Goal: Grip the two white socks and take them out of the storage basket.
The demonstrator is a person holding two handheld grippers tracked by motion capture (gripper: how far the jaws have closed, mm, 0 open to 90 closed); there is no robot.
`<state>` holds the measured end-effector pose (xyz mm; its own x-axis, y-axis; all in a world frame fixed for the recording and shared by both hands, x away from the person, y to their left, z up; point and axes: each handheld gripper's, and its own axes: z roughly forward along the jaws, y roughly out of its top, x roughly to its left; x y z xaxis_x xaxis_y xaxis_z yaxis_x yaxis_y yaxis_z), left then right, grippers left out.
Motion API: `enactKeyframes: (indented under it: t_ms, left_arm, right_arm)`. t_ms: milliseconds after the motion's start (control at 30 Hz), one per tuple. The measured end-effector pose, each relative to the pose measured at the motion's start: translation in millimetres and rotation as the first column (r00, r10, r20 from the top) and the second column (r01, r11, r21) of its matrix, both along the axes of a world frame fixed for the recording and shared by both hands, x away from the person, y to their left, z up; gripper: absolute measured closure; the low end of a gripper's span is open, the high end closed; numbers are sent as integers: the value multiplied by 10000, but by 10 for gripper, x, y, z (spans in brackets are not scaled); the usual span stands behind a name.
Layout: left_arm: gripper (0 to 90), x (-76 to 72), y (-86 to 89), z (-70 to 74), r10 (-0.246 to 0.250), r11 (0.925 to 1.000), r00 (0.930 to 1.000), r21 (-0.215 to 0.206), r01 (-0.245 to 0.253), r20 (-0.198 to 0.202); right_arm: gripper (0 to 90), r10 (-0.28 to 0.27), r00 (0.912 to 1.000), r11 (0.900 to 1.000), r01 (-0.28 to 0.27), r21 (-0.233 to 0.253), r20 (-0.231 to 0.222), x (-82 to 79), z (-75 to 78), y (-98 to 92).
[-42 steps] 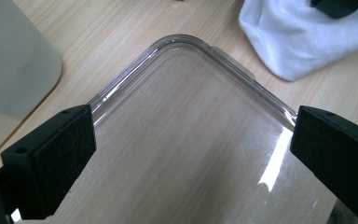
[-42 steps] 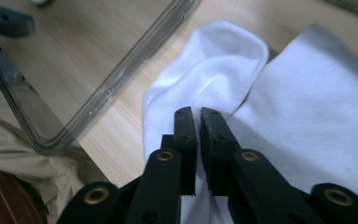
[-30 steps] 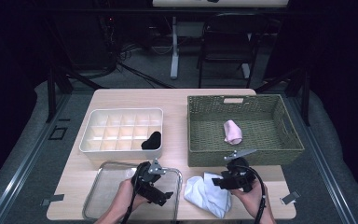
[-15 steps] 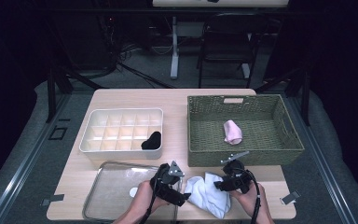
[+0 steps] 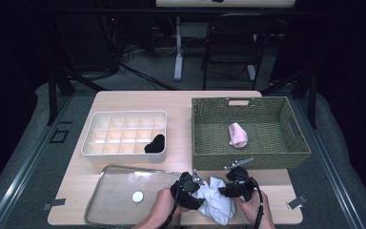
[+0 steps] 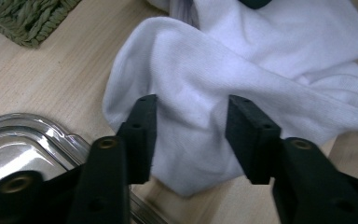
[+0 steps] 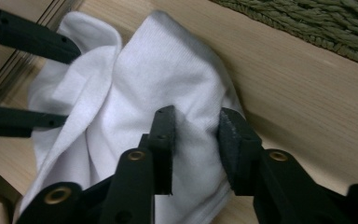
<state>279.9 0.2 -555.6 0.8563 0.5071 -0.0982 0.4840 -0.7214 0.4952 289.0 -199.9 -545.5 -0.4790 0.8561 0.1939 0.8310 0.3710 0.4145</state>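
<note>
High view: white cloth crumpled, long axis running toward near table edge.

cloth before basket | tray left of cloth | organizer behind tray

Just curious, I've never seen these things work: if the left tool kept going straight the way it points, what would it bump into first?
Most likely the white cloth: the left tool has open jaws on either side of a fold of it, apparently right at the fabric.
</note>
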Motion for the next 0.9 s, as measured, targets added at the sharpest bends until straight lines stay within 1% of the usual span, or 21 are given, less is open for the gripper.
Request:
enactKeyframes:
  t_ms: [100,133,167,200,233,267,300,333,367,400,467,500,533,600,633,667,700,733,767,800,900]
  left_arm:
    - [644,-21,-20,-19,-169,9997,9998,175,166,125]
    - [668,-27,-22,-23,-215,9996,9996,172,211,209]
    - [705,-32,-27,-23,-284,9993,9990,251,276,339]
    - [736,-32,-32,-22,-342,9990,9985,319,328,419]
    - [764,-30,-32,-25,-351,9990,9984,290,339,438]
    - [791,-29,-31,-26,-427,9987,9979,309,412,487]
    - [823,-32,-32,-29,-436,9986,9974,318,418,568]
    - [843,-28,-27,-30,-492,9984,9972,289,476,555]
    - [858,-26,-19,-32,-498,9985,9970,259,483,590]
    - [863,-24,-10,-34,-512,9985,9966,215,499,638]
    - [867,-13,7,-32,-477,9988,9967,128,470,663]
    - [867,-9,16,-27,-454,9990,9966,79,449,686]
    - [867,0,31,-14,-462,9989,9965,-1,463,701]
    - [867,10,53,10,-414,9990,9956,-142,427,845]
    - [867,17,62,21,-450,9987,9952,-184,468,870]
    - [867,20,76,37,-385,9989,9943,-232,410,992]
    - [867,24,86,44,-375,9987,9941,-312,408,1015]
    - [867,25,98,57,-324,9987,9927,-345,366,1159]
    - [867,32,117,72,-319,9985,9926,-409,369,1171]
    - [867,32,126,76,-234,9983,9918,-498,299,1253]
    - [867,50,168,102,-268,9978,9902,-568,349,1370]
  right_arm:
    - [730,-120,9999,9999,120,41,33,-16,5,4]
    - [737,-126,9999,9999,126,14,59,-22,9,3]
    - [743,-151,9998,9998,150,89,128,-29,7,5]
    - [747,-335,9993,9993,332,163,180,-43,2,9]
    - [750,-251,9996,9997,250,77,160,-50,12,-1]
    - [752,-317,9992,9994,315,123,234,-55,10,2]
    - [754,-376,9991,9993,374,71,195,-60,18,0]
    - [755,-567,9978,9982,560,204,340,-67,8,12]
    - [756,-385,9989,9992,383,82,261,-61,25,0]
    - [758,-416,9985,9991,413,88,349,-64,30,-3]
    - [758,-503,9981,9987,501,81,344,-73,39,-11]
    - [759,-608,9969,9981,602,127,495,-83,38,-19]
    - [759,-592,9972,9982,590,52,466,-93,48,-35]
    - [759,-933,9937,9956,929,99,620,-136,61,-70]
    - [759,-977,9931,9951,984,-78,646,-143,74,-95]
    - [760,-1123,9915,9937,1123,42,660,-147,83,-114]
    - [760,-1301,9885,9915,1298,94,773,-144,96,-156]
    - [759,-1435,9862,9896,1426,171,823,-145,104,-173]
    - [760,-1627,9819,9867,1618,171,971,-148,115,-211]
    - [759,-1795,9785,9837,1792,120,1012,-150,120,-242]
    - [756,-2097,9727,9776,2102,49,994,-153,118,-294]
